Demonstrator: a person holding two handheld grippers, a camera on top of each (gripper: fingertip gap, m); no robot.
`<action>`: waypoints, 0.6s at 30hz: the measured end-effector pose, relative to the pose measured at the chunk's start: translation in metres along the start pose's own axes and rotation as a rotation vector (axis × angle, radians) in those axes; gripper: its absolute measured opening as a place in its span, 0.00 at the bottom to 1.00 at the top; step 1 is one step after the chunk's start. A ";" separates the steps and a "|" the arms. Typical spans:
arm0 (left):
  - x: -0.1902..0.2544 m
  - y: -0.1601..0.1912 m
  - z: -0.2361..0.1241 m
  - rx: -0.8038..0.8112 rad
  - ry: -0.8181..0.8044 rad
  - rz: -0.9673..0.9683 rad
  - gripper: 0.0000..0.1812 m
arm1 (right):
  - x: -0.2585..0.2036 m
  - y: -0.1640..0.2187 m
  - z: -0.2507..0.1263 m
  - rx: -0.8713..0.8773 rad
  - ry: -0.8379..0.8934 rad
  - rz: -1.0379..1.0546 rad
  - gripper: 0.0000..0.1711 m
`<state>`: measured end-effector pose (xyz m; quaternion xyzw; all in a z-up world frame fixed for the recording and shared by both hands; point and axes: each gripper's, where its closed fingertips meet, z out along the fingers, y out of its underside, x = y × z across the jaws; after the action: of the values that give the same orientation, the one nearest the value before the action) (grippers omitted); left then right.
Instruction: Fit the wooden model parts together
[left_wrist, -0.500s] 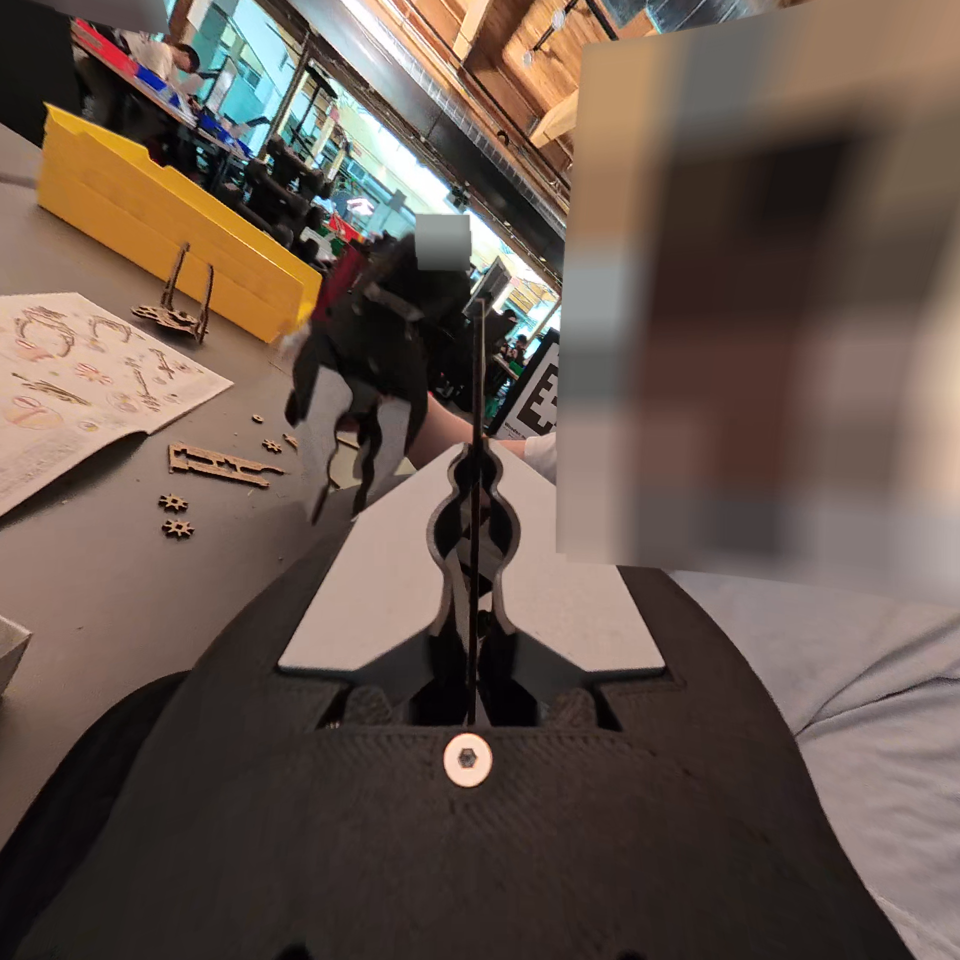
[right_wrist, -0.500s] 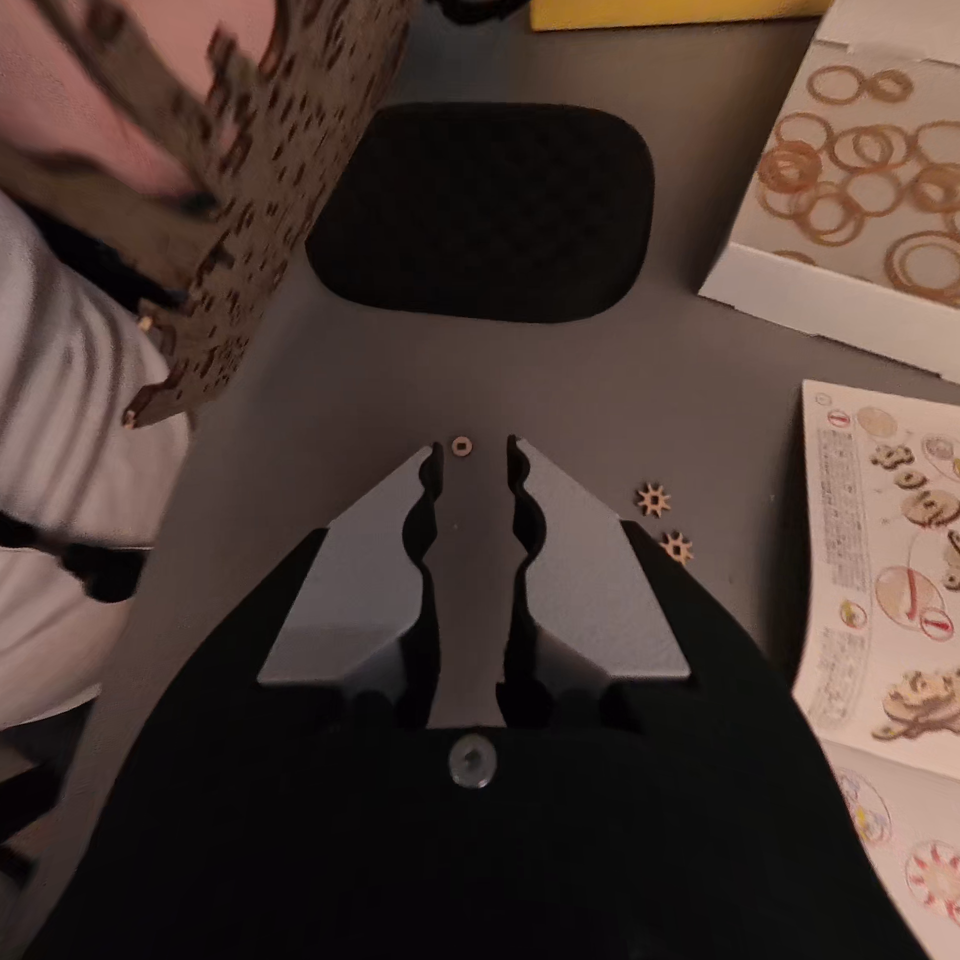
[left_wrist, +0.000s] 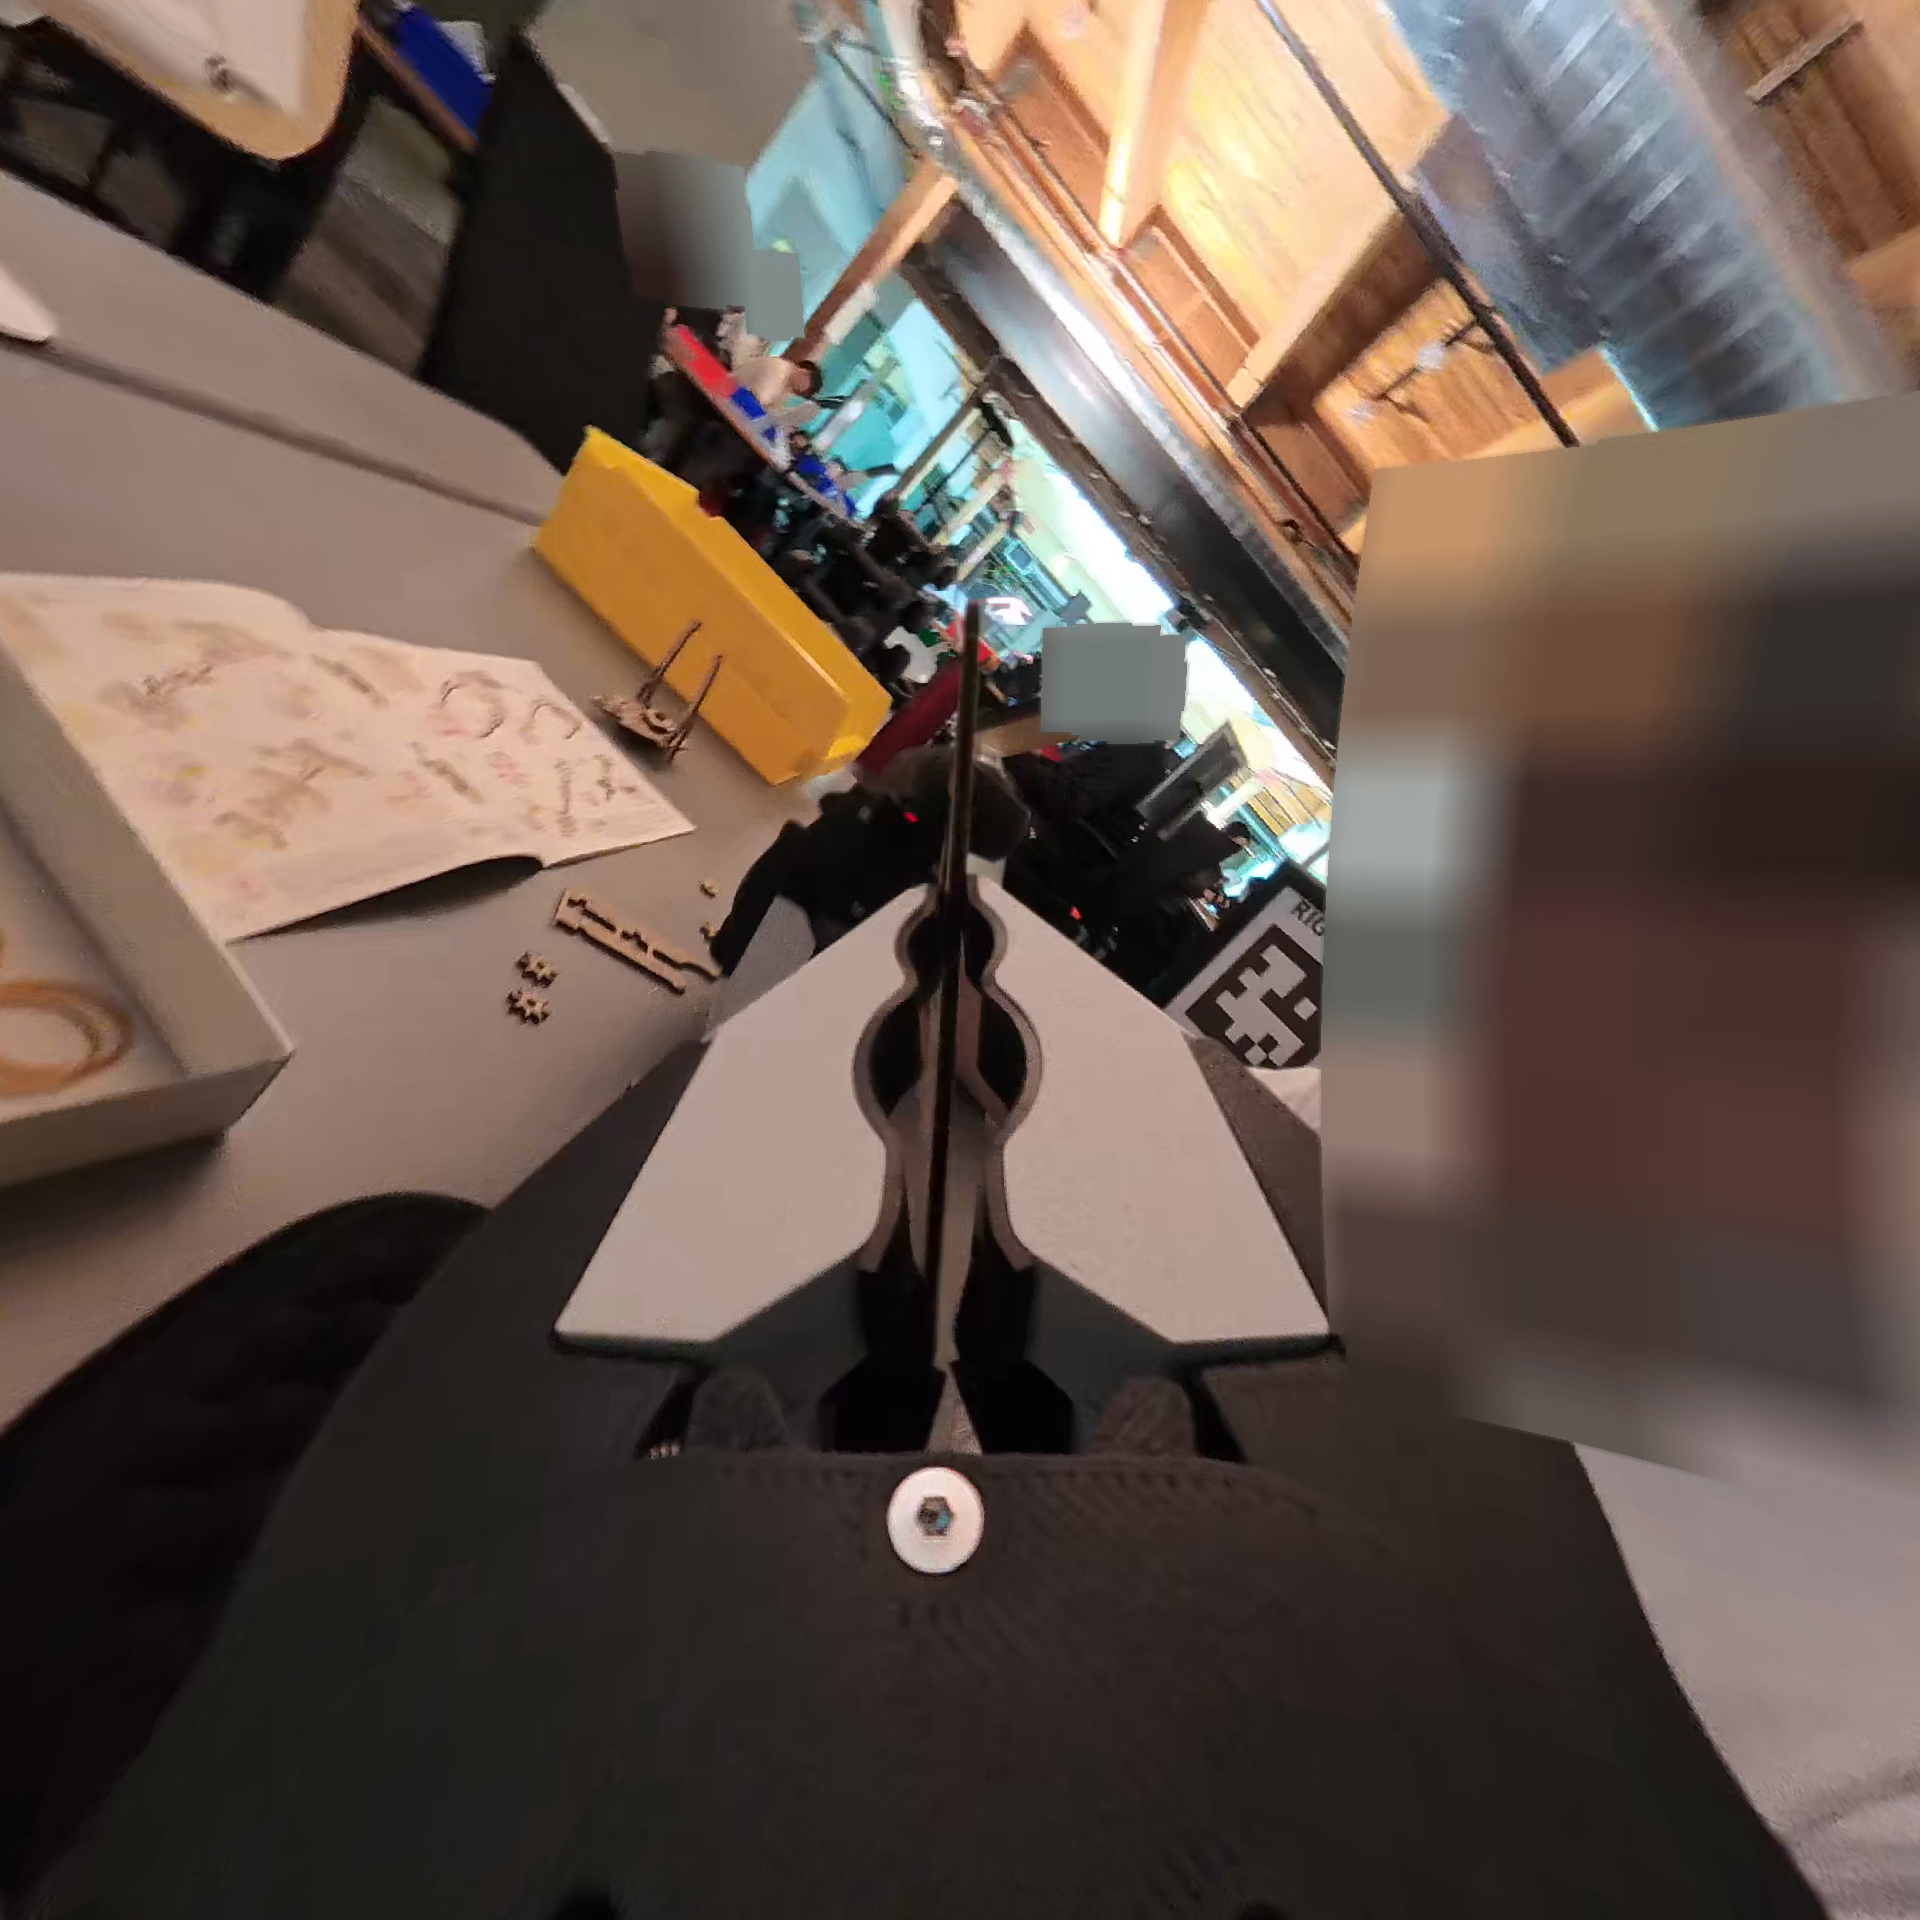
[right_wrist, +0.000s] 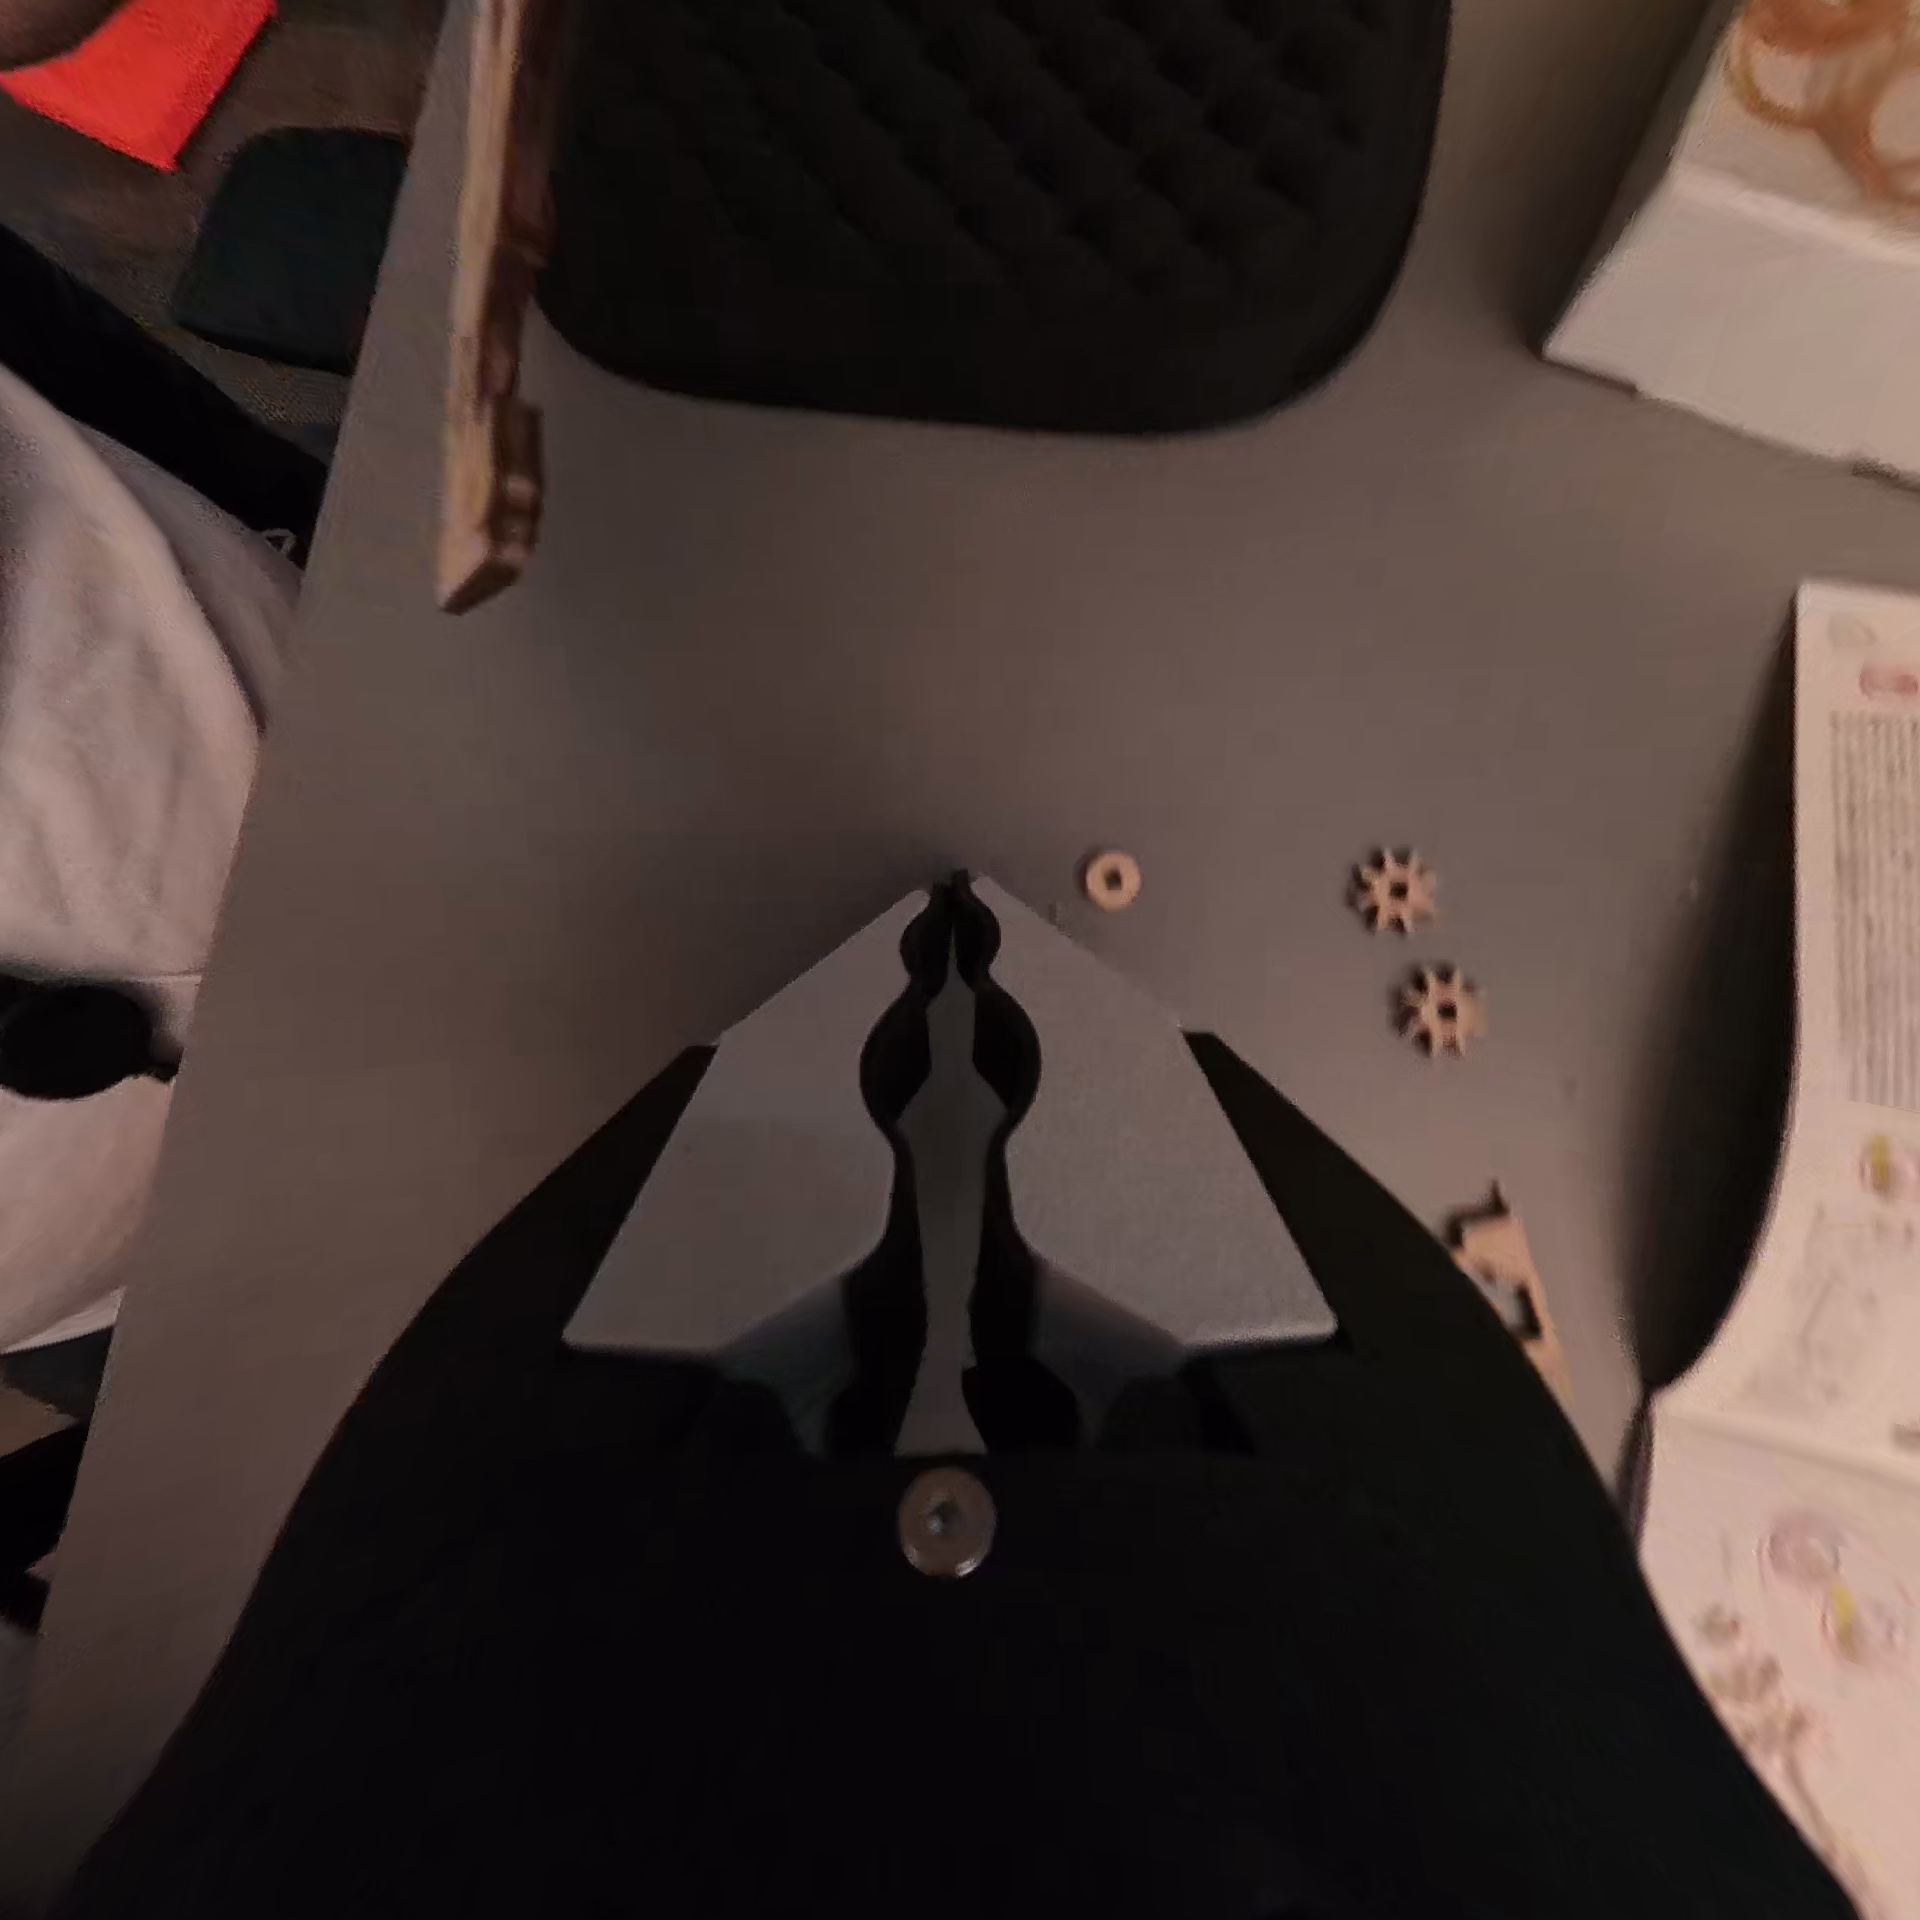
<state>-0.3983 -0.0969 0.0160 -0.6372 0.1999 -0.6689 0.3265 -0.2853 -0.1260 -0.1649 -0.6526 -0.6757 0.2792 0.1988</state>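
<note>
My left gripper (left_wrist: 951, 896) is shut on a thin wooden parts sheet (left_wrist: 961, 748), which I see edge-on as a dark line rising past the fingertips. The same sheet hangs nearly edge-on above the table's near edge at the upper left of the right wrist view (right_wrist: 488, 343). My right gripper (right_wrist: 956, 896) is shut just above the grey table, with nothing visible between its tips. A small wooden ring (right_wrist: 1112, 879) lies just right of the tips. Two small wooden gears (right_wrist: 1395, 890) (right_wrist: 1440, 1010) lie further right. The right gripper's body shows behind my left fingers (left_wrist: 821, 883).
A slotted wooden strip (left_wrist: 634, 940) lies by the gears (left_wrist: 532, 987). An open instruction booklet (left_wrist: 312, 748), a white box holding rings (left_wrist: 114, 1049), a yellow bin (left_wrist: 717, 644) and a small standing wooden assembly (left_wrist: 660, 707) lie beyond. A black foam pad (right_wrist: 987, 208) lies ahead of the right gripper.
My right gripper has shut; the ring that lay between its open tips now lies to their right. The left gripper has swung, and the sheet has turned nearly edge-on in the right wrist view.
</note>
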 end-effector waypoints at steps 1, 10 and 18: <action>-0.003 0.004 0.001 0.000 -0.024 -0.023 0.01 | 0.002 0.008 -0.007 -0.001 0.005 0.027 0.00; -0.028 0.050 0.010 -0.021 -0.191 -0.216 0.00 | 0.016 -0.012 -0.037 0.251 0.083 0.032 0.09; -0.047 0.050 -0.005 0.052 -0.308 -0.254 0.00 | 0.025 -0.004 -0.001 0.086 0.029 0.048 0.00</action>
<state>-0.3955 -0.1008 -0.0525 -0.7435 0.0485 -0.6041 0.2826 -0.2893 -0.1007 -0.1637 -0.6634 -0.6443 0.3032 0.2300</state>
